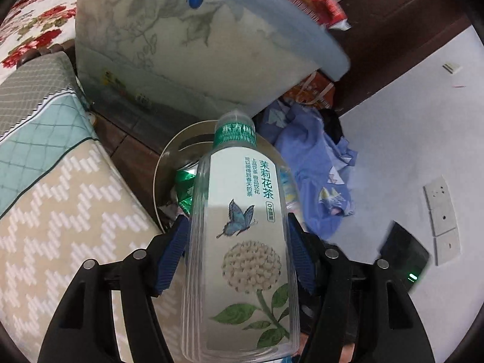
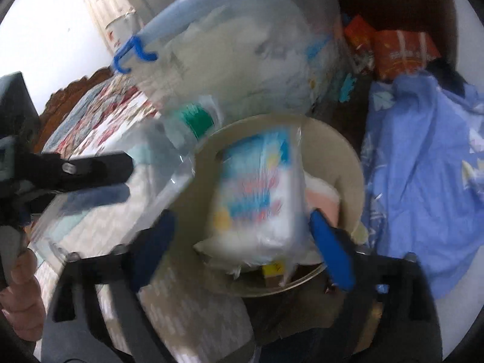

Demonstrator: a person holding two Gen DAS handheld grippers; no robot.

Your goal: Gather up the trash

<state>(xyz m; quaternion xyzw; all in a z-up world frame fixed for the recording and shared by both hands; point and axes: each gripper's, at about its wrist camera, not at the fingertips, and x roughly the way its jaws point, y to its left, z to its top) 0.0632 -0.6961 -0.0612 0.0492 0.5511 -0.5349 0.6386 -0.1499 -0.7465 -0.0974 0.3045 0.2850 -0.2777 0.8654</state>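
My left gripper (image 1: 239, 236) is shut on a clear plastic tea bottle (image 1: 242, 242) with a green cap band, a butterfly and a flower on its label. It holds the bottle above a round beige trash bin (image 1: 163, 163) that has green wrappers inside. In the right wrist view my right gripper (image 2: 242, 230) is open, its blue pads either side of a plastic tissue pack (image 2: 257, 193) that lies over the bin's rim (image 2: 354, 163). The bottle (image 2: 169, 139) and the left gripper (image 2: 90, 169) show at the left, blurred.
A large clear storage box with a blue lid (image 1: 187, 48) stands behind the bin. A blue garment (image 1: 317, 175) lies on the pale floor to the right. A quilted bed cover (image 1: 54, 199) is at the left. Red snack packets (image 1: 317, 3) sit on the box.
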